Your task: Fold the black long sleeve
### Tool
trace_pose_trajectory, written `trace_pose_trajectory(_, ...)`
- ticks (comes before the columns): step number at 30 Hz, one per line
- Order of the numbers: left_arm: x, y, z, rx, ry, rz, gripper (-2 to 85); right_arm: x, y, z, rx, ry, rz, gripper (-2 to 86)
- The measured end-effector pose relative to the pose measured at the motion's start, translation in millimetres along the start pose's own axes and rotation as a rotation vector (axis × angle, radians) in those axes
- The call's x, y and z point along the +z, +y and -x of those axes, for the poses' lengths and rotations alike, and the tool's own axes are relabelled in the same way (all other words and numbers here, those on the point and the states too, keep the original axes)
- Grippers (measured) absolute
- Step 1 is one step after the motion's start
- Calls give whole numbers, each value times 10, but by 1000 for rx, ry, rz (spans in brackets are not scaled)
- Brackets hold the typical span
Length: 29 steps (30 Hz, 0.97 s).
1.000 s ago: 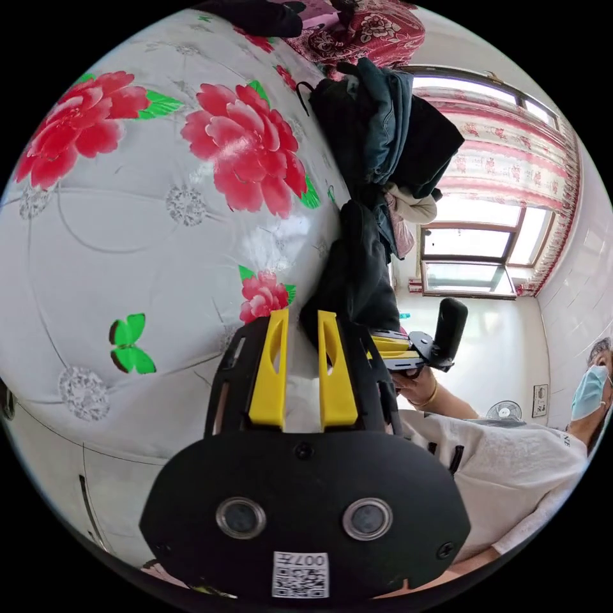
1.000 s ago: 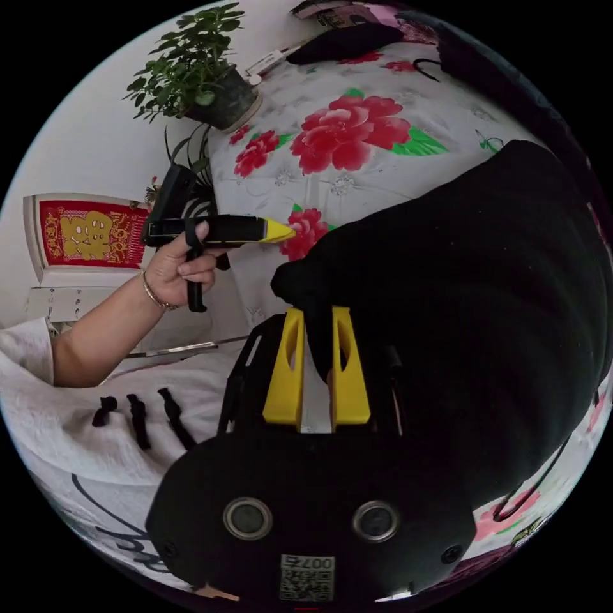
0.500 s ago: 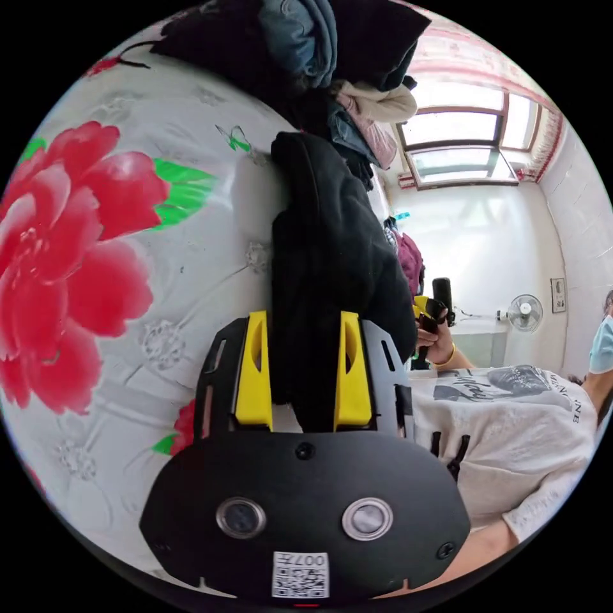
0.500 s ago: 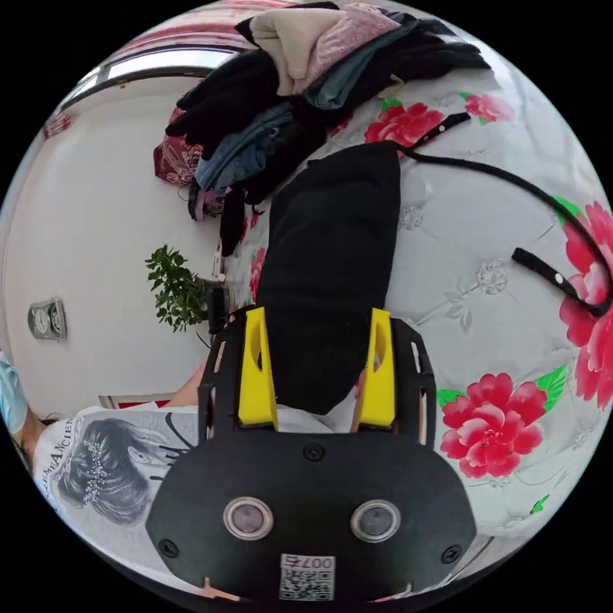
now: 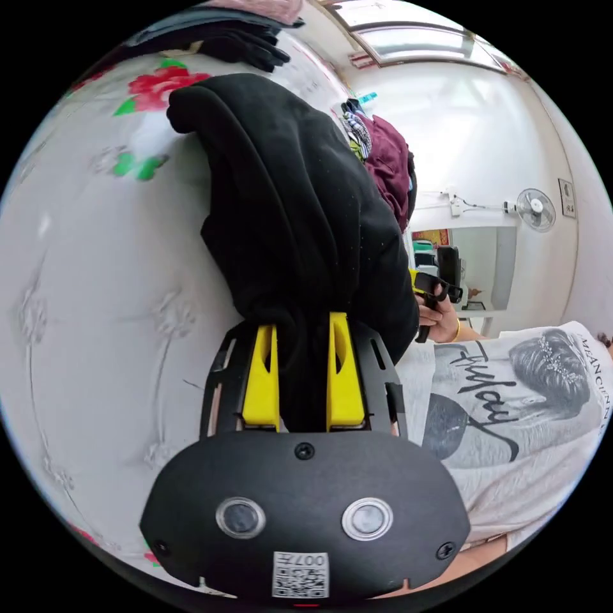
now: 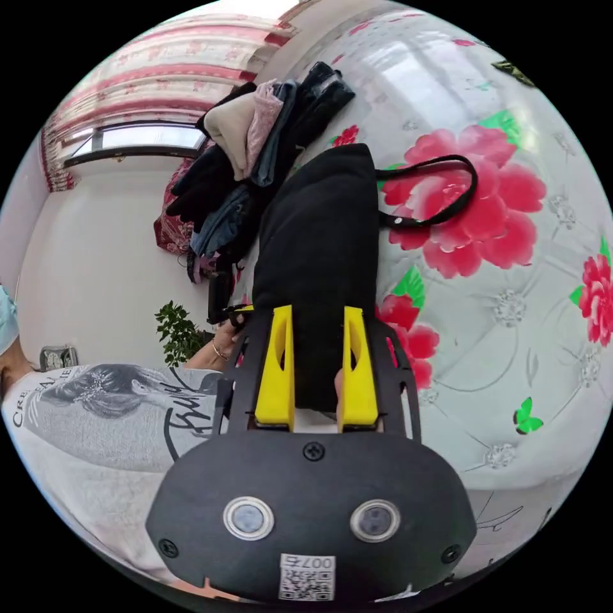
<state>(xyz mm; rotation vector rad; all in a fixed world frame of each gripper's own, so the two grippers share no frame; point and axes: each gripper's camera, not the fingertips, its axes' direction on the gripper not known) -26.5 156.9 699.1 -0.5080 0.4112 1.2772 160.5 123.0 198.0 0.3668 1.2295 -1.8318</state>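
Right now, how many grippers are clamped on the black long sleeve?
2. The left gripper pinches one end of the black long sleeve; the right gripper pinches the other end, over the floral sheet.

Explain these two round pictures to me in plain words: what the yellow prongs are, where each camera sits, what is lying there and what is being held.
No robot here: a person holds a hand tool in each hand, and each tool carries a wide-angle camera, which makes the round pictures. The yellow prongs are each tool's two jaws.

The left gripper view looks along the left gripper; the right gripper view looks along the right gripper. In each, both jaws press on the black long sleeve, a bundled dark garment, so both tools hold it at once, one on each end.

Under it is a white cover printed with red flowers. A black strap lies looped on a flower beside the garment, and a pile of other clothes sits past it.

The person's printed white shirt shows at the side, with a window behind.
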Motion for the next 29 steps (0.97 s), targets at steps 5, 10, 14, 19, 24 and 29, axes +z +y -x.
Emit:
trace_pose_trajectory(5,1246,-1611,-875,179,-91,122,113,-818,421,-402,187,98,-352,121)
trace_pose_trajectory(10,1664,-3057,-1130,216,-167,72,113,-951,-121,-681,257,50,-549,125)
trace_pose_trajectory(14,1376,-4669,-1183,221,-391,-92,101,-1157,-1408,-858,180,92,-678,127)
trace_pose_trajectory(19,335,-5258,-1431,226,-640,-348,80,-1423,-2951,-876,57,170,-605,127)
trace_pose_trajectory(24,290,-4133,-1078,214,-694,-294,69,-1651,-2862,-641,-134,378,-540,129)
trace_pose_trajectory(29,674,-2133,-695,-22,-684,-116,53,-1851,-1487,-898,-34,968,-403,139)
